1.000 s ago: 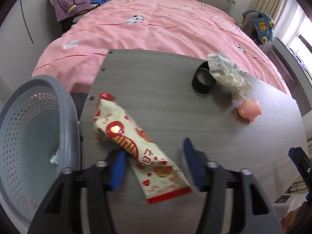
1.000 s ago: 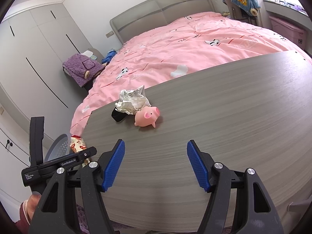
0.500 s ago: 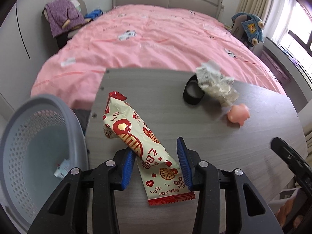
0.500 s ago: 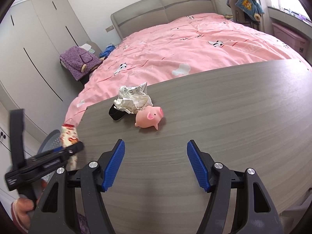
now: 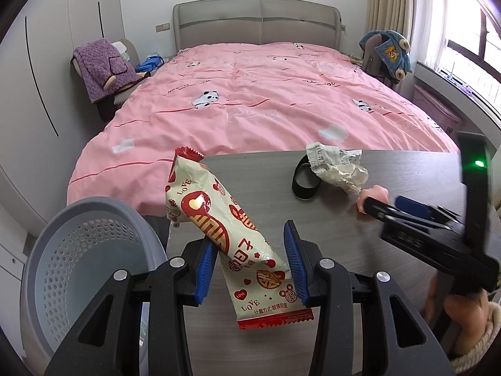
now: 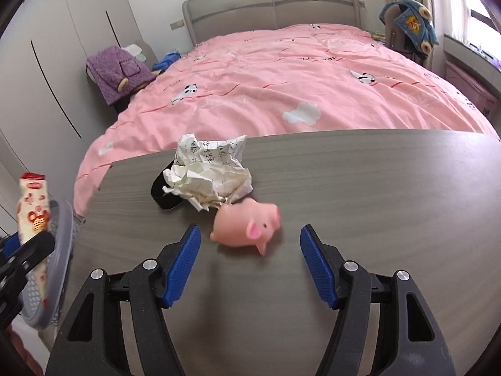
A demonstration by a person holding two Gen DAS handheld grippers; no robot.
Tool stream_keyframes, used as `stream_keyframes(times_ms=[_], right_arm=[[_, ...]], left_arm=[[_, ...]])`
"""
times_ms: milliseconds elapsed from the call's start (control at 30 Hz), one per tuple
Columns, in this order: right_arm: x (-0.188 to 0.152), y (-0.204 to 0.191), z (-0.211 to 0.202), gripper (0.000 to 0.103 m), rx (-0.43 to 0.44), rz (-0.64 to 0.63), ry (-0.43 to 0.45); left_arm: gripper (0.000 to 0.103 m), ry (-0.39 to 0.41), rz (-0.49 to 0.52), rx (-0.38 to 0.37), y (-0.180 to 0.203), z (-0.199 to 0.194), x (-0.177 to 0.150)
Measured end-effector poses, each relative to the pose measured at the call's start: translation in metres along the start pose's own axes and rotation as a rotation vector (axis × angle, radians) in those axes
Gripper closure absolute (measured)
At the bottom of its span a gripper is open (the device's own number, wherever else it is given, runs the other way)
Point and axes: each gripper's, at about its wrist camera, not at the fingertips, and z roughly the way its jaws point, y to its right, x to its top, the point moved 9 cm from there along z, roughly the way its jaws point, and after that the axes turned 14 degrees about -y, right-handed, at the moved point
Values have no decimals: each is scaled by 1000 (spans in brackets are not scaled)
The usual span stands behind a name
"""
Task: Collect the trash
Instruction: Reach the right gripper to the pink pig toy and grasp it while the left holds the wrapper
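Left tongs (image 5: 249,264): clenched on cream-and-red snack wrapper (image 5: 230,235), lifted for grey perforated bin (image 5: 78,269).
Right tongs (image 6: 247,266): released, approaching crumpled white paper (image 6: 209,172).

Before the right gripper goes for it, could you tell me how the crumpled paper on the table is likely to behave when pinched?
The crumpled paper looks loosely wadded, so it will probably compress between the fingers rather than resist. It seems very light and may slide if nudged. It overlaps the black band and touches the pink pig toy, so either might shift too.
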Motion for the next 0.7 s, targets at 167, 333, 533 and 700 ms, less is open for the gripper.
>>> stream_keyframes(times_ms=[167, 333, 533, 700], right_arm=[[4, -4, 9, 53, -39, -16, -9], [-4, -5, 1, 54, -32, -16, -3], [-27, -3, -16, 54, -14, 18, -3], [-47, -9, -37, 54, 4, 32, 10]], left_arm=[[62, -3, 9, 0, 0, 0, -3], [62, -16, 9, -10, 0, 2, -7], [62, -14, 18, -29, 1, -2, -11], [62, -7, 25, -45, 1, -7, -18]])
